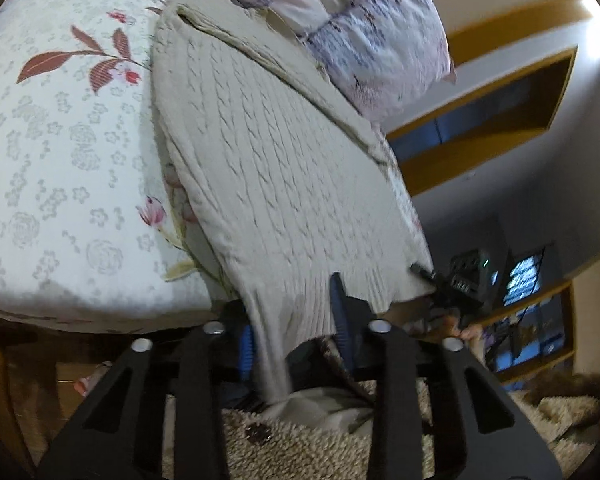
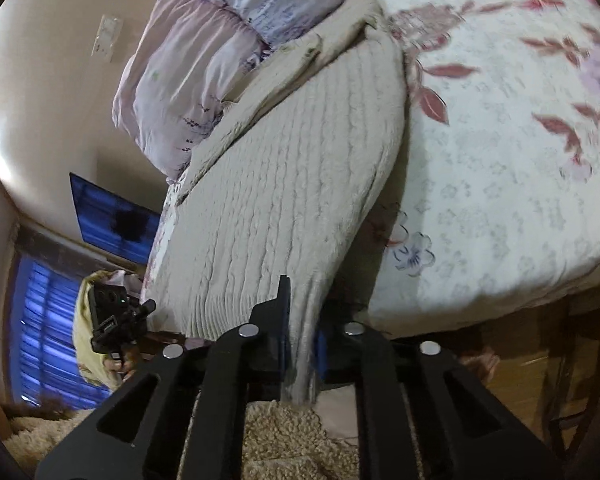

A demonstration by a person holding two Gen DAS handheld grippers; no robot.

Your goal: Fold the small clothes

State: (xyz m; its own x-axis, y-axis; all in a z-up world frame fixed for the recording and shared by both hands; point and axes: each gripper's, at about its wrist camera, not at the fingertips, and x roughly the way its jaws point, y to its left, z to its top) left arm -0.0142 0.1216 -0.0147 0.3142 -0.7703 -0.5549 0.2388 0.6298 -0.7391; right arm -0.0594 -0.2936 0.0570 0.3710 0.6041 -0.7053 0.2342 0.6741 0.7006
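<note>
A cream cable-knit sweater (image 1: 268, 168) lies stretched along the edge of the floral bed and shows in the right wrist view (image 2: 292, 184) too. My left gripper (image 1: 296, 320) is shut on one corner of its ribbed hem, which hangs down between the fingers. My right gripper (image 2: 302, 332) is shut on the other hem corner. Each gripper shows in the other's view: the right one (image 1: 456, 280) at the hem's far corner, the left one (image 2: 120, 320) likewise. The sweater's far end rests by the pillows.
The bed has a white floral sheet (image 1: 60, 160). A lilac patterned pillow (image 1: 372, 40) lies at the sweater's far end. A shaggy beige rug (image 2: 284, 440) is below the grippers. A wooden bed frame (image 2: 540, 360) and dark screen (image 2: 112, 220) are nearby.
</note>
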